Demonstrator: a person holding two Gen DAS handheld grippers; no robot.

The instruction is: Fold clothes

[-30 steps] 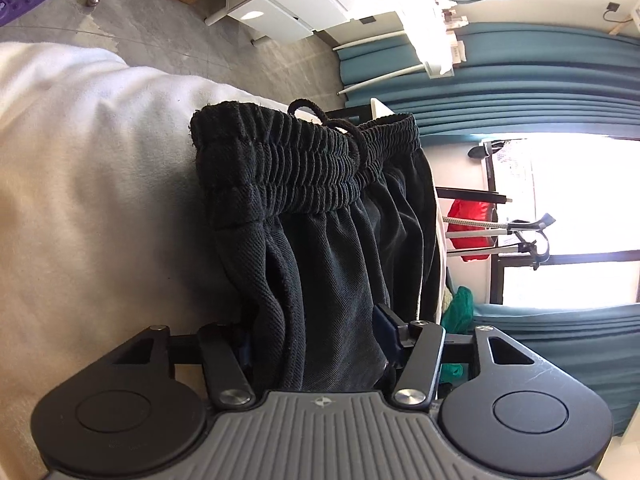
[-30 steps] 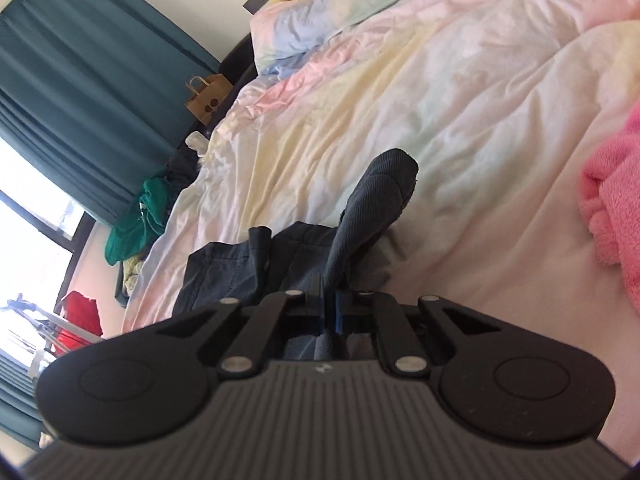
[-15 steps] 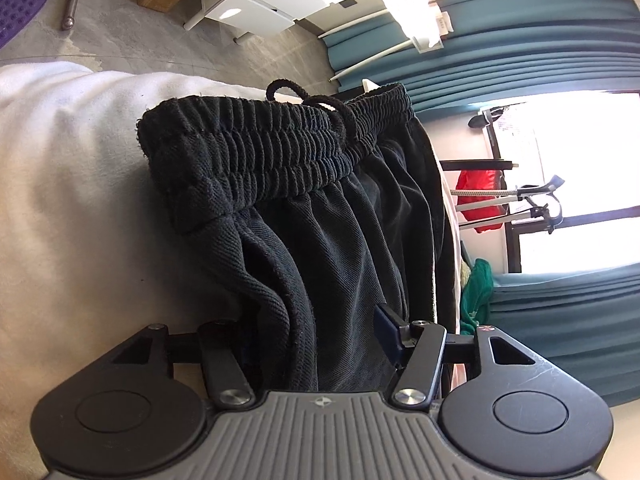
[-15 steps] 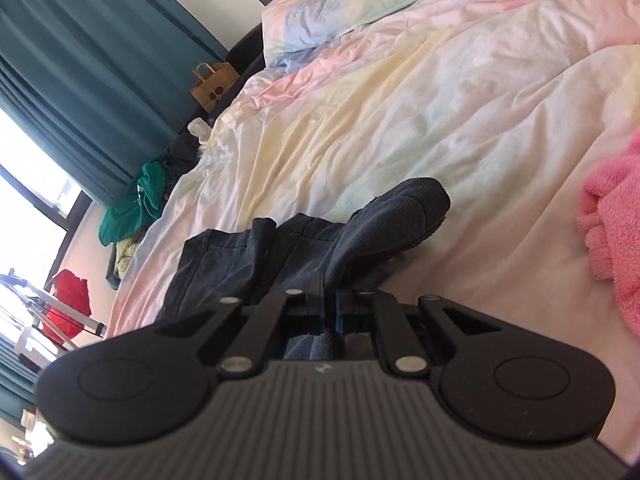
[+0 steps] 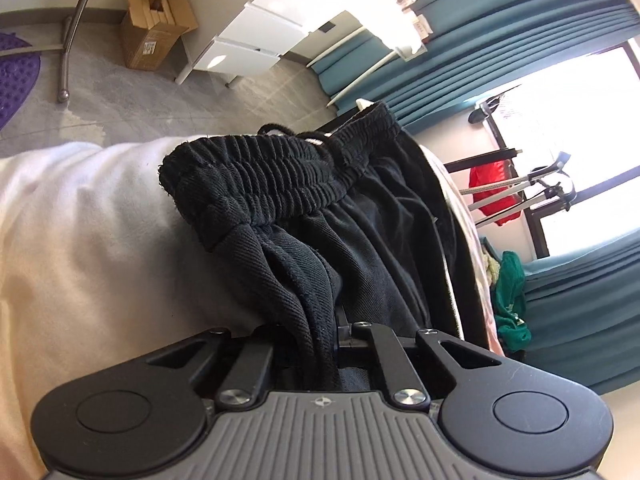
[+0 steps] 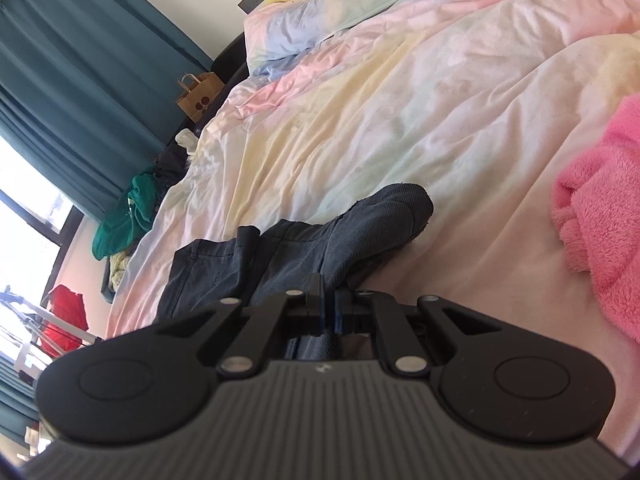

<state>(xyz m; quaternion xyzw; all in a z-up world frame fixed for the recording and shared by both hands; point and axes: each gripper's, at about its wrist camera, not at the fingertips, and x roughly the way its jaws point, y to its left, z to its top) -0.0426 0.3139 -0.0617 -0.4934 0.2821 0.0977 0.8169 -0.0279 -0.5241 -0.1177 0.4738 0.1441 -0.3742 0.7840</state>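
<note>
Black shorts (image 5: 360, 248) with an elastic waistband (image 5: 276, 176) and drawstring lie on the pale bedding (image 5: 80, 248). My left gripper (image 5: 316, 332) is shut on a bunched fold of the shorts just below the waistband corner. In the right wrist view the shorts (image 6: 280, 256) look dark blue-grey and lie on the pastel duvet (image 6: 400, 112). My right gripper (image 6: 328, 308) is shut on their edge, with a rounded fold of cloth rising ahead of the fingers.
A pink fluffy garment (image 6: 600, 208) lies on the bed at the right. Green clothes (image 6: 128, 216) are heaped at the bed's far end. A cardboard box (image 5: 156, 24), white drawers (image 5: 256, 40), teal curtains (image 5: 500, 48) and a drying rack with a red item (image 5: 496, 184) stand beyond the bed.
My left gripper's fingers closed from a wide hold onto a narrow fold of the shorts and the view rolled. My right gripper lowered its pinched fold toward the bed.
</note>
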